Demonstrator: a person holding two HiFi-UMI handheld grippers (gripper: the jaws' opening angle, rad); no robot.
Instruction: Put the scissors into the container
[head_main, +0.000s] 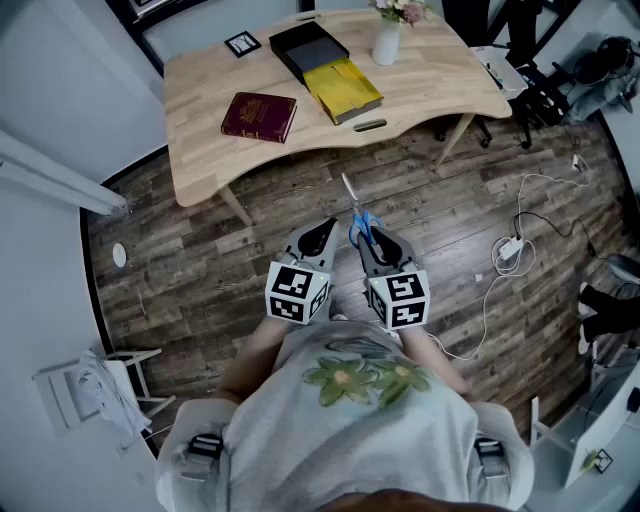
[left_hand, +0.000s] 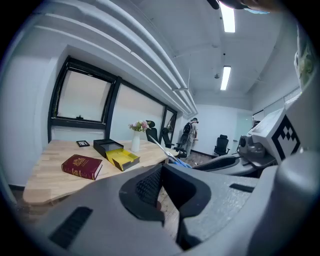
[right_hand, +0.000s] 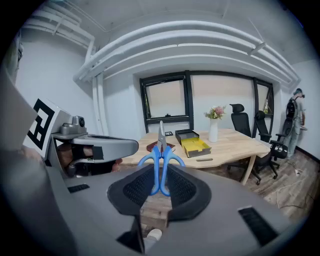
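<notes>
Blue-handled scissors (head_main: 357, 211) stick out forward from my right gripper (head_main: 372, 238), blades pointing toward the table. In the right gripper view the blue handles (right_hand: 160, 167) are pinched between the jaw pads of the right gripper (right_hand: 159, 187), blades upright. The container, a black box with a yellow open part (head_main: 325, 65), lies on the wooden table (head_main: 200, 95) well ahead of both grippers; it also shows as the container (right_hand: 192, 142) and the container (left_hand: 117, 154). My left gripper (head_main: 320, 238) hovers beside the right one above the floor, jaws together, nothing between them (left_hand: 167, 195).
A dark red book (head_main: 259, 115), a white vase with flowers (head_main: 387, 38), a small framed picture (head_main: 242, 43) and a flat black item (head_main: 369, 125) are on the table. Cables and a power strip (head_main: 510, 245) lie on the wood floor at right. Office chairs (right_hand: 239, 120) stand behind the table.
</notes>
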